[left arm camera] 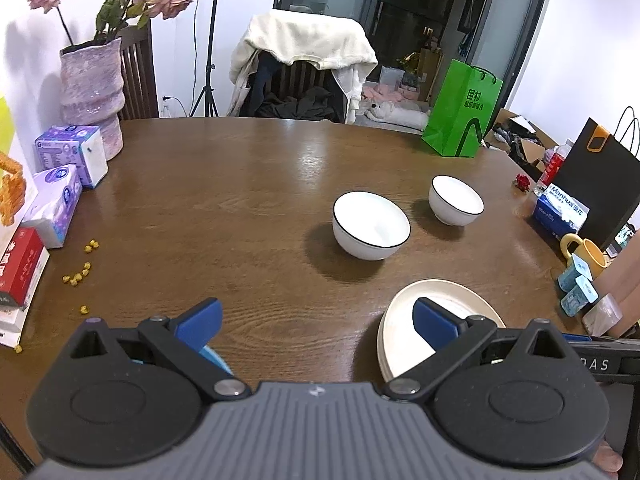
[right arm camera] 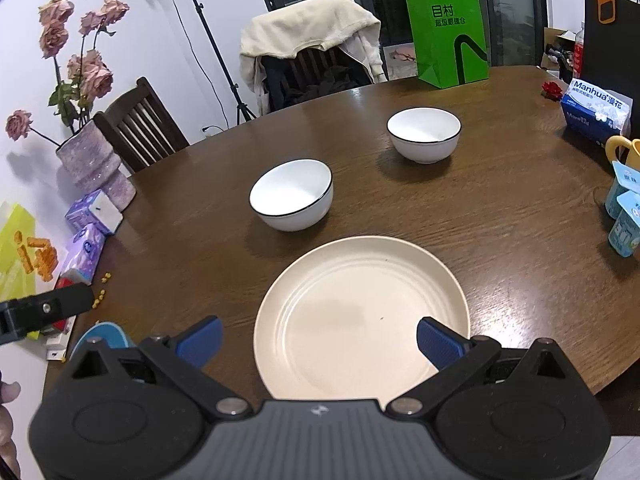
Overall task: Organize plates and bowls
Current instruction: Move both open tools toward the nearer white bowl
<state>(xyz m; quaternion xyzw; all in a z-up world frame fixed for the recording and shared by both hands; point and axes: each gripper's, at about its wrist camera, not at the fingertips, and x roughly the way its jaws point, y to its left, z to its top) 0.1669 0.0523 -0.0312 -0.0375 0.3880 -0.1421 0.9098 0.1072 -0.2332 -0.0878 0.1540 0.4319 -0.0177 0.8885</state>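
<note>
A cream plate (right arm camera: 360, 312) lies on the brown wooden table (right arm camera: 500, 220) near its front edge; in the left wrist view (left arm camera: 404, 336) it looks like a stack of plates. Two white bowls with black rims stand apart beyond it: a nearer bowl (right arm camera: 292, 194) (left arm camera: 370, 224) and a farther bowl (right arm camera: 424, 134) (left arm camera: 456, 199). My right gripper (right arm camera: 318, 338) is open and empty, hovering over the plate's near edge. My left gripper (left arm camera: 316, 322) is open and empty over bare table, left of the plate. A blue plate (right arm camera: 102, 334) peeks out at the lower left.
A pink vase (left arm camera: 92, 92) with roses, tissue packs (left arm camera: 56, 204) and yellow crumbs (left arm camera: 78, 276) sit at the left. A green bag (left arm camera: 460, 110), black bag (left arm camera: 596, 184), tissue box (right arm camera: 596, 112), yellow mug (left arm camera: 584, 254) and yogurt cups (right arm camera: 626, 208) line the right. A draped chair (left arm camera: 304, 68) stands behind.
</note>
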